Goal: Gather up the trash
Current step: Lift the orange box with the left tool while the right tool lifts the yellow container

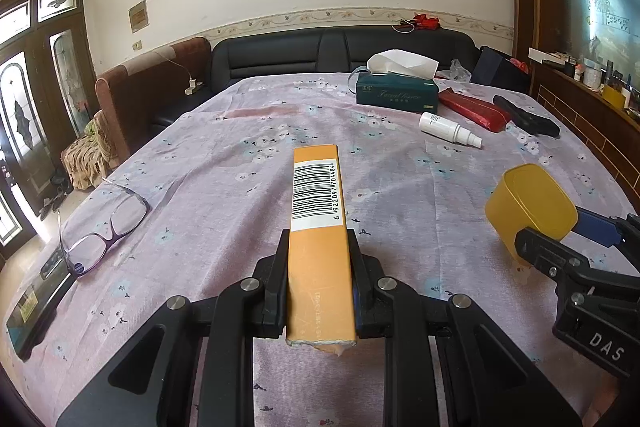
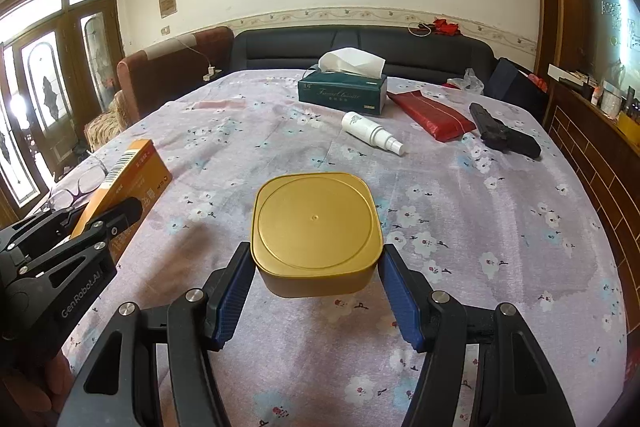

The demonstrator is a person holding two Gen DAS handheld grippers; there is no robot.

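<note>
Gripping the long orange carton (image 1: 320,227) across its narrow sides, the left gripper (image 1: 320,291) is clenched on it near the torn end, and the box juts toward 12 o'clock above the flowered tablecloth (image 1: 224,131). It looks like thin, empty cardboard: light, fairly stiff along its length, but likely to crush if squeezed harder (the ragged end already looks weak), so a hold further toward the barcode would probably be safer.

In the right wrist view, the right gripper (image 2: 316,279) has the gold square tub (image 2: 316,223) between its blue pads (image 2: 230,301), which seem to press its two side walls. The tub looks like smooth plastic or tin, rigid, light and rather slippery; taking it across the flat sides, as now, suits it better than across the rounded corners. From the left wrist view it hangs at about 3 o'clock.

Left on the cloth toward 1 o'clock are a tissue box (image 2: 342,93), a white spray bottle (image 2: 370,133) and a red packet (image 2: 432,115).
</note>
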